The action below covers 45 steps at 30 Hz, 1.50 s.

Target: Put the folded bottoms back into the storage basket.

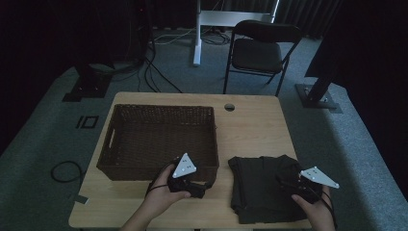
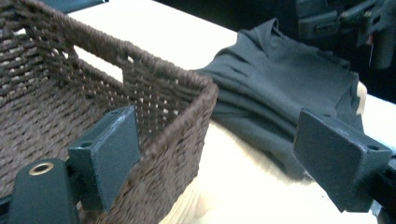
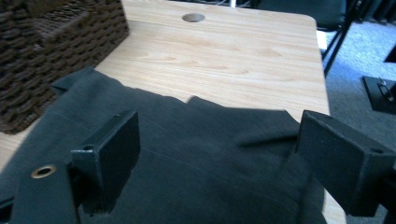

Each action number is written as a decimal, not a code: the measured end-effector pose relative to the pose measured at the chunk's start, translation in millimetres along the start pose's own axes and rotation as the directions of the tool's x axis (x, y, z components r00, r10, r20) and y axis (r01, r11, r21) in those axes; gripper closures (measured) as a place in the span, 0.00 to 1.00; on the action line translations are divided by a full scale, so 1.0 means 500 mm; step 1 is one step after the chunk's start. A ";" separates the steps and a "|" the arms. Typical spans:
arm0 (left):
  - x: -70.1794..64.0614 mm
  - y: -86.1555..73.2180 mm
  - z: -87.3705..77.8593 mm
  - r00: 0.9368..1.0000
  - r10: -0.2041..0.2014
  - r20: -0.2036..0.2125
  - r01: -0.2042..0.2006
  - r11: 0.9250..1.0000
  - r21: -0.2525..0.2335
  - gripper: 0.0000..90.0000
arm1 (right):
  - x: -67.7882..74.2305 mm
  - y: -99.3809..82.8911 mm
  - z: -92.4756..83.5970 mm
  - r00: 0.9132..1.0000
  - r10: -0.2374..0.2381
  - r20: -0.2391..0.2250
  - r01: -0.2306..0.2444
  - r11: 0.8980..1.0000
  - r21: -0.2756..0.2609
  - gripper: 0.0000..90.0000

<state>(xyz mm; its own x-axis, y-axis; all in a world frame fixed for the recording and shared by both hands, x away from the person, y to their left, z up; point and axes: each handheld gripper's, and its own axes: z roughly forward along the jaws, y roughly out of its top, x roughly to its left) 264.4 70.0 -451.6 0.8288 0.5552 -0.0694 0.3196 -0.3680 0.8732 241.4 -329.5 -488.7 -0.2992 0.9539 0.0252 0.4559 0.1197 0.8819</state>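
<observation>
Table (image 1: 255,125) of pale wood carries everything here, with a round cable hole (image 1: 229,107) near its far edge. A brown woven basket (image 1: 161,139) sits on its left half. Just right of the basket lies a folded dark cloth (image 1: 257,185), near the table's front edge and apart from the basket's wall. The left gripper (image 1: 190,187) hovers at the basket's near right corner, its jaws spread wide with nothing between them; one jaw stands over the basket's rim. The right gripper (image 1: 293,185) hangs over the cloth's right part, its jaws also wide apart, not pressing on the fabric.
</observation>
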 end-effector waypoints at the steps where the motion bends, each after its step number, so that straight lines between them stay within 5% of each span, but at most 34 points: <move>1: -0.004 0.003 -0.001 1.000 0.004 0.009 -0.004 1.000 -0.004 0.17 | -0.003 -0.002 -0.001 1.000 0.003 0.001 -0.003 1.000 0.001 0.15; 8: -0.046 0.029 0.023 0.997 0.036 0.068 -0.035 0.999 -0.018 0.17 | -0.021 -0.017 -0.005 0.999 0.032 0.012 -0.032 0.999 -0.003 0.15; 19: -0.115 0.032 0.107 0.989 0.040 0.141 -0.042 0.999 0.011 0.17 | -0.044 -0.024 0.000 0.999 0.045 0.031 -0.046 0.999 0.017 0.15; 31: -0.150 0.020 0.183 0.993 0.053 0.101 -0.056 0.998 0.029 0.17 | -0.071 -0.042 0.006 0.997 0.065 0.047 -0.067 0.997 0.035 0.15; 41: -0.174 -0.021 0.252 0.993 -0.038 0.116 0.029 0.997 0.072 0.17 | -0.083 -0.068 0.023 0.996 0.077 0.048 -0.081 0.994 0.078 0.15; 45: -0.165 -0.034 0.264 0.997 -0.051 0.049 0.046 0.995 0.093 0.17 | -0.084 -0.082 0.039 0.996 0.082 0.039 -0.086 0.990 0.110 0.15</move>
<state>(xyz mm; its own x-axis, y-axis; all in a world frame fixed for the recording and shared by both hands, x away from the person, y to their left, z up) 251.2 -68.0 -524.5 0.8329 0.5360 -0.1376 0.3991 -0.4096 0.8203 251.7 -368.9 -535.1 -0.2279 0.9705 0.0789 0.5692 0.0670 0.8195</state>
